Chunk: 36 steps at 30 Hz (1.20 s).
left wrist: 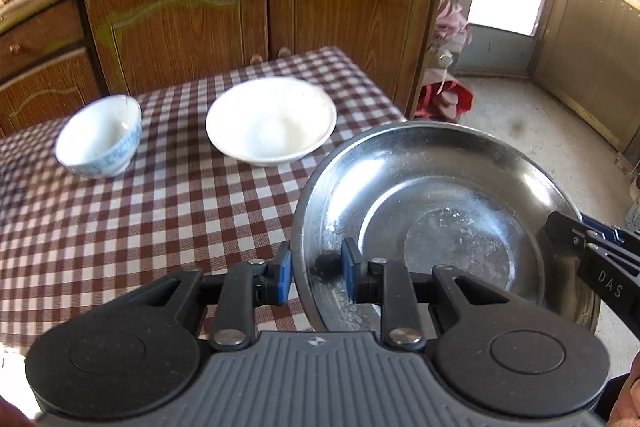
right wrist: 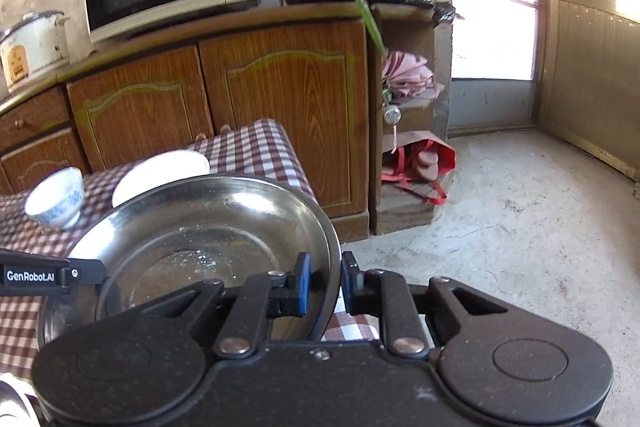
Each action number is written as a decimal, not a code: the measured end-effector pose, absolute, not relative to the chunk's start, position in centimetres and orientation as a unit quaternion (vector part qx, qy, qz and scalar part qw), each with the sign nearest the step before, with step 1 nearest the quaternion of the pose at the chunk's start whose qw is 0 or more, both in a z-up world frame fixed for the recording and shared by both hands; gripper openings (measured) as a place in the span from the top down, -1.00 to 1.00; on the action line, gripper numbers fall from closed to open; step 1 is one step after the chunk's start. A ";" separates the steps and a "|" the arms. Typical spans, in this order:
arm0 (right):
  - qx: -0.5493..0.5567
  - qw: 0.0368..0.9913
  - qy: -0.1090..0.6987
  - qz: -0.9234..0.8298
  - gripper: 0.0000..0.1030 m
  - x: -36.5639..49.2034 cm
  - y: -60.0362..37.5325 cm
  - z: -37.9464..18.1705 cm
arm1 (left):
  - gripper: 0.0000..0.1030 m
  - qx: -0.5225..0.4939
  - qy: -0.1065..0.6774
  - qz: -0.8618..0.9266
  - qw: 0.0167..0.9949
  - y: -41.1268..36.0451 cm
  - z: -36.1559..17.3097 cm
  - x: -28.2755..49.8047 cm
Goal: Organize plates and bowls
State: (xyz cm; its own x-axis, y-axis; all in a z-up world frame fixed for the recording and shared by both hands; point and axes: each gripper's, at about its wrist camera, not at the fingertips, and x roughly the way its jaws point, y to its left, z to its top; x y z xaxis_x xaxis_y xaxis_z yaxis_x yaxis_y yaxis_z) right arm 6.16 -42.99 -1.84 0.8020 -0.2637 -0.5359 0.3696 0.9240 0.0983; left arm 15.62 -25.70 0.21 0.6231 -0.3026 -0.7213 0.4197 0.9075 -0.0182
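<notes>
Both tools are clamped on opposite rims of the steel plate (left wrist: 436,211): the left tool (left wrist: 316,275) on its near-left edge, the right tool (right wrist: 325,283) on its right edge. The plate looks lifted just off the checked bench (left wrist: 160,219), beside the white bowl (left wrist: 272,121) and the blue-patterned bowl (left wrist: 100,137). Uneven lifting could tilt the slick rim out of one grip, or swing it into the white bowl.

A shiny steel plate (left wrist: 440,203), wide-rimmed and speckled with residue, was held tilted above the counter's near corner, its rim pinched at opposite edges. At its ten o'clock sat an empty white bowl (left wrist: 272,121) upright; farther toward nine o'clock, well apart, a small blue-patterned bowl (left wrist: 100,137) stood upright.
</notes>
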 end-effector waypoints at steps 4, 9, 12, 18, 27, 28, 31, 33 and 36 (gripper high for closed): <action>0.095 0.946 0.256 -0.173 0.58 3.9 -42.2 -0.1 | 0.49 0.073 0.376 -0.206 0.900 -25.0 1.7 13.6; 0.085 0.950 0.241 -0.178 0.58 1.2 -41.0 2.3 | 0.49 0.064 0.366 -0.209 0.904 -24.0 3.3 11.4; 0.081 0.952 0.237 -0.177 0.58 0.0 -40.5 3.3 | 0.49 0.065 0.361 -0.207 0.907 -23.5 4.1 10.1; 0.073 0.954 0.230 -0.177 0.58 -1.9 -39.0 4.7 | 0.48 0.067 0.352 -0.202 0.911 -22.4 5.2 8.3; 0.068 0.957 0.227 -0.170 0.57 -3.6 -37.3 5.8 | 0.48 0.071 0.335 -0.197 0.919 -20.8 6.2 6.3; 0.067 0.957 0.226 -0.169 0.57 -3.7 -37.1 5.9 | 0.48 0.070 0.335 -0.197 0.919 -20.6 6.3 6.2; 0.063 0.958 0.226 -0.167 0.57 -3.9 -36.3 6.2 | 0.48 0.068 0.333 -0.195 0.920 -20.0 6.5 5.9; 0.061 0.958 0.224 -0.166 0.57 -4.1 -35.8 6.3 | 0.48 0.067 0.332 -0.194 0.921 -19.7 6.6 5.7; 0.058 0.959 0.223 -0.164 0.57 -4.4 -35.3 6.5 | 0.48 0.064 0.330 -0.193 0.922 -19.1 6.8 5.4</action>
State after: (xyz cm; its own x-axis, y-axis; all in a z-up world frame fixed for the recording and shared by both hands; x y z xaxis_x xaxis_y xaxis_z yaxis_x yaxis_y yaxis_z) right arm -4.35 -35.30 6.48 0.8466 -0.2892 -0.4468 0.3413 0.9392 0.0387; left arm 5.39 -19.10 6.82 0.7077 -0.3132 -0.6333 0.3983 0.9172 -0.0085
